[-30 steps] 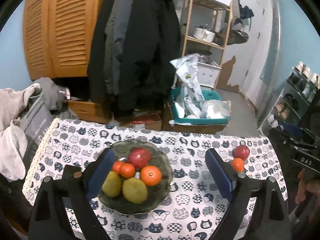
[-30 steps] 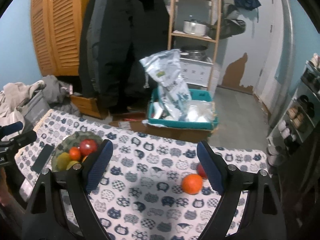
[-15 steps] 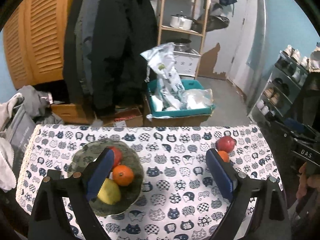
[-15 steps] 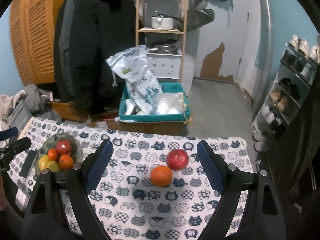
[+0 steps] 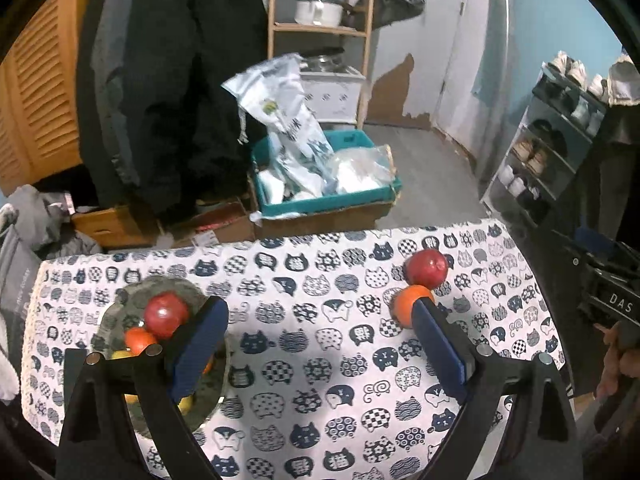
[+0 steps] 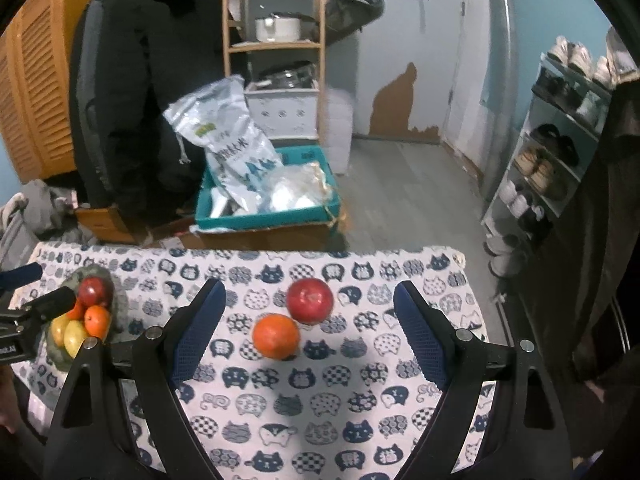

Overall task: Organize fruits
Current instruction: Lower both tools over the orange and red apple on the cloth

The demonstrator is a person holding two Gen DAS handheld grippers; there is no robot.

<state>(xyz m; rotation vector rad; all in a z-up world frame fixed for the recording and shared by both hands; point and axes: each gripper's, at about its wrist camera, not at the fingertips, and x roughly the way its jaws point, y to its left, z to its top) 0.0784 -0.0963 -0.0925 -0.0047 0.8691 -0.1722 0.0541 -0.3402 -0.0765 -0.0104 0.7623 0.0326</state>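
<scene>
A red apple [image 6: 309, 301] and an orange [image 6: 276, 336] lie side by side on the cat-print tablecloth [image 6: 340, 412]. My right gripper [image 6: 310, 326] is open and empty, its jaws on either side of both fruits, just above them. A dark green plate [image 5: 124, 304] at the table's left holds a red apple [image 5: 165, 314], small oranges and yellow fruits. My left gripper [image 5: 320, 344] is open and empty over the middle of the table; its left finger hides part of the plate, its right finger [image 5: 438, 346] covers part of the orange [image 5: 404, 308].
The far table edge [image 6: 248, 250] drops to the floor, where a teal crate of bags [image 6: 272, 196] stands on a cardboard box. A shoe rack [image 6: 560, 152] is at right, hanging coats [image 6: 136, 92] and a wooden shelf at back.
Both grippers have moved right along the table and closer to it. The loose apple and orange now sit between the right gripper's jaws. The plate has slid to the left in both views.
</scene>
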